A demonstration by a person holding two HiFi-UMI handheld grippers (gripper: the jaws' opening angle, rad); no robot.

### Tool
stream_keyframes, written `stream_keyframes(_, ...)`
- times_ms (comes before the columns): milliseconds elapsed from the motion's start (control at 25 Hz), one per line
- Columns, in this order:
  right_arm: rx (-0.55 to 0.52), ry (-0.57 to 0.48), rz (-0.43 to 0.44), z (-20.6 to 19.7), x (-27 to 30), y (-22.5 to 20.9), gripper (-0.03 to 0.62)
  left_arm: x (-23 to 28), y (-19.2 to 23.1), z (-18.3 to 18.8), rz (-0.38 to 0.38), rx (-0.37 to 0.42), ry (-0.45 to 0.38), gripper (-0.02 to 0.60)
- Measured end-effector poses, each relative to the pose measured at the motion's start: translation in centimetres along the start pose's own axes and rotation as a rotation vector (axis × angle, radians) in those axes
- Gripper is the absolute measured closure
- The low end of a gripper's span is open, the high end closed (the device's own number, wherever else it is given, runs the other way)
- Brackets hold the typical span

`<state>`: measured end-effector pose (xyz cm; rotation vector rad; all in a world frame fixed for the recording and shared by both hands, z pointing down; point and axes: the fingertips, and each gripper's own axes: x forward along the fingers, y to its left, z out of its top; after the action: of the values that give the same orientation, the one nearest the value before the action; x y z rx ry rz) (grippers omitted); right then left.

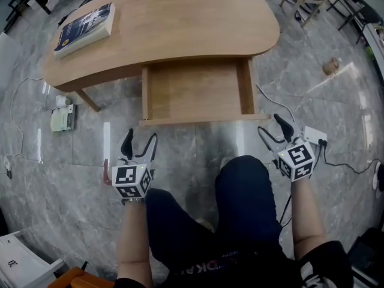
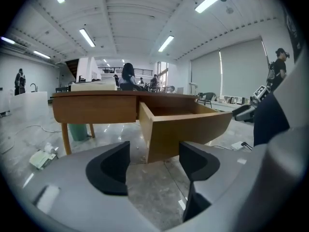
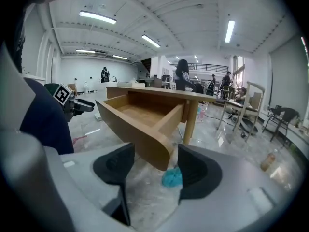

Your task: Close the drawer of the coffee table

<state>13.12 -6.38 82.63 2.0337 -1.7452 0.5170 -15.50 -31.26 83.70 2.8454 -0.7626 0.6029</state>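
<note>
The open drawer (image 1: 195, 95) juts from the bench (image 1: 180, 23), just beyond both tools: left tool (image 1: 141, 138) near its left corner, right tool (image 1: 270, 125) by its right, jaws apart, empty.

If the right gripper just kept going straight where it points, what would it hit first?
Likely the drawer front near its right end; aimed slightly down, it could meet the floor first.
</note>
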Motion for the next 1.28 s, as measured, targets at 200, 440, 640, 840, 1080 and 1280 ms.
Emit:
stream_keyframes(200, 0.063, 0.004, 0.010, -1.4, 2.3, -0.3, 0.324, 2.2, -0.5, -0.4, -0.049, 0.046, -0.004, 0.250)
stream_keyframes(440, 0.062, 0.019, 0.004, -1.6, 4.4, -0.2, 0.319, 3.9, -0.3, -0.2, -0.074, 0.040, -0.015, 0.249)
stream_keyframes(640, 0.074, 0.030, 0.007, -1.4, 4.6, -0.2, 0.316, 3.8, -0.8, 0.2, -0.087, 0.068, -0.024, 0.287)
stream_keyframes(840, 0.073, 0.041, 0.011, -1.0, 4.2, -0.1, 0.316, 3.4, -1.4, 0.7, -0.064, 0.097, -0.043, 0.342)
stream_keyframes(1080, 0.079, -0.007, 0.017, 1.1, 2.7, -0.7, 0.318, 2.5, -1.6, 3.0, -0.070, 0.048, -0.084, 0.342)
stream_keyframes(1280, 0.082, -0.005, 0.023, 2.0, 2.9, -1.1, 0.317, 2.6, -1.5, 3.9, -0.066, 0.049, -0.089, 0.344)
